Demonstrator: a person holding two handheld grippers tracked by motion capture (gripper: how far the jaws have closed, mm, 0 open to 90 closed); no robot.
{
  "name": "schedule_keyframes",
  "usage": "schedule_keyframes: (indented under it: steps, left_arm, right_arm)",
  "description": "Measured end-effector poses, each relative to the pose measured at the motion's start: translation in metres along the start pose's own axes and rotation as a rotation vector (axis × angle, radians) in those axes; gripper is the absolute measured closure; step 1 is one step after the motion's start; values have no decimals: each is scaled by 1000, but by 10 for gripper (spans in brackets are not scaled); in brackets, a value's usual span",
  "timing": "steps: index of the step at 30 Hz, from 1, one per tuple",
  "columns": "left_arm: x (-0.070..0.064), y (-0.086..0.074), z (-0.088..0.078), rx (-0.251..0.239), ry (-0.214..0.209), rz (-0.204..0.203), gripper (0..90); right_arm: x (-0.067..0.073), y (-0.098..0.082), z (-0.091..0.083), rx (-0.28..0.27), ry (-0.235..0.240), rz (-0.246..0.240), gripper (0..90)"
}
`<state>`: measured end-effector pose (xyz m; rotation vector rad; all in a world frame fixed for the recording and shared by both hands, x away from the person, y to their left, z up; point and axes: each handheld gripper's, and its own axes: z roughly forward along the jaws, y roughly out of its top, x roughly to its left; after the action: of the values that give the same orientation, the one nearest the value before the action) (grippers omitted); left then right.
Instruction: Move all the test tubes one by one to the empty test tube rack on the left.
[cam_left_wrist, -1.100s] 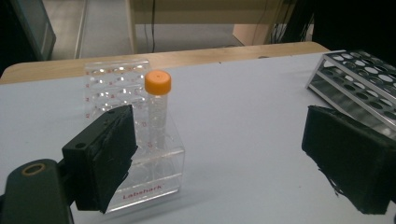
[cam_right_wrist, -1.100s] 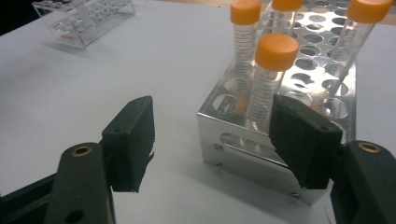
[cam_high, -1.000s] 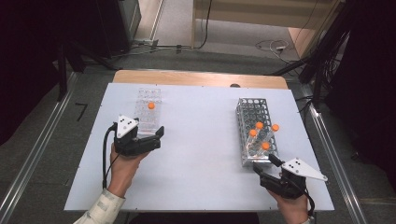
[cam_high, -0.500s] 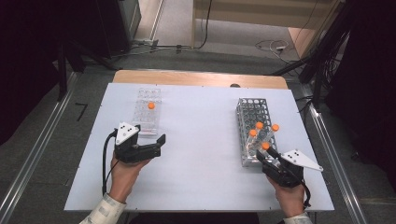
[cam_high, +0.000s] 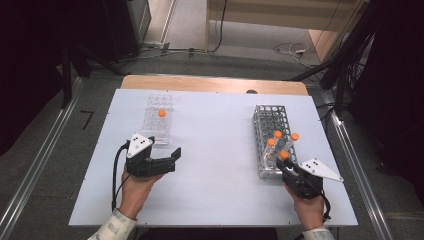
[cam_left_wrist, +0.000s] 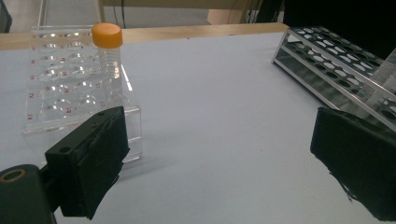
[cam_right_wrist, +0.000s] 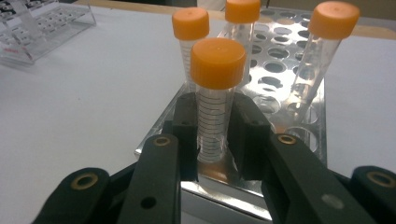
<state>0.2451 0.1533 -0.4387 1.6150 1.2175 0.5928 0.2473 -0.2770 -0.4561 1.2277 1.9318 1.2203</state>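
Note:
A metal tube rack (cam_high: 262, 120) stands at the right of the white table with several orange-capped clear tubes at its near end. My right gripper (cam_high: 286, 165) sits at that near end. Its jaws have just been closing and now press on the nearest tube (cam_right_wrist: 215, 121), which stands upright in the rack (cam_right_wrist: 280, 60). At the left a clear plastic rack (cam_high: 156, 131) holds one orange-capped tube (cam_high: 162, 113). My left gripper (cam_high: 172, 157) hovers just near of it, pointing right, open and empty (cam_left_wrist: 219, 154). The left gripper view shows the clear rack (cam_left_wrist: 70, 84) and its tube (cam_left_wrist: 108, 51).
The white table top (cam_high: 215, 150) lies between the two racks. A wooden strip (cam_high: 210, 83) runs along the far edge. Metal rails and cables lie on the floor on both sides. The metal rack (cam_left_wrist: 327, 60) has many unfilled holes at its far end.
My right gripper moved forward to the rack's near end and closed its jaws round the nearest tube. The left gripper has hardly moved and stays open.

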Motion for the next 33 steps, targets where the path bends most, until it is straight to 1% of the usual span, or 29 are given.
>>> schedule_keyframes:
  steps: [3, 11, 14, 17, 21, 24, 30, 33]
  left_arm:
    - [0, 0, 0, 1, -3, 0, 44]
    - [-1, 0, -1, -1, -7, -1, 44]
    - [-1, 0, -2, -4, -9, -2, 44]
    - [-1, 1, -2, -4, -11, 0, 46]
    - [-2, 0, -2, -5, -15, -1, 46]
    - [-2, 1, -3, -8, -19, -5, 48]
    - [-3, 1, -4, -12, -30, -10, 50]
    - [-4, 1, -4, -11, -35, -9, 51]
  right_arm:
    - [0, 5, -4, -18, -1, 4, 714]
    - [5, 23, -22, -94, -8, -23, 718]
    - [8, 28, -27, -118, -7, -29, 718]
    - [15, 32, -32, -135, -3, -40, 719]
    - [24, 38, -36, -155, 23, -60, 720]
    - [31, 40, -36, -157, 47, -62, 721]
    - [45, 41, -28, -143, 104, -75, 722]
    - [52, 41, -24, -135, 119, -83, 722]
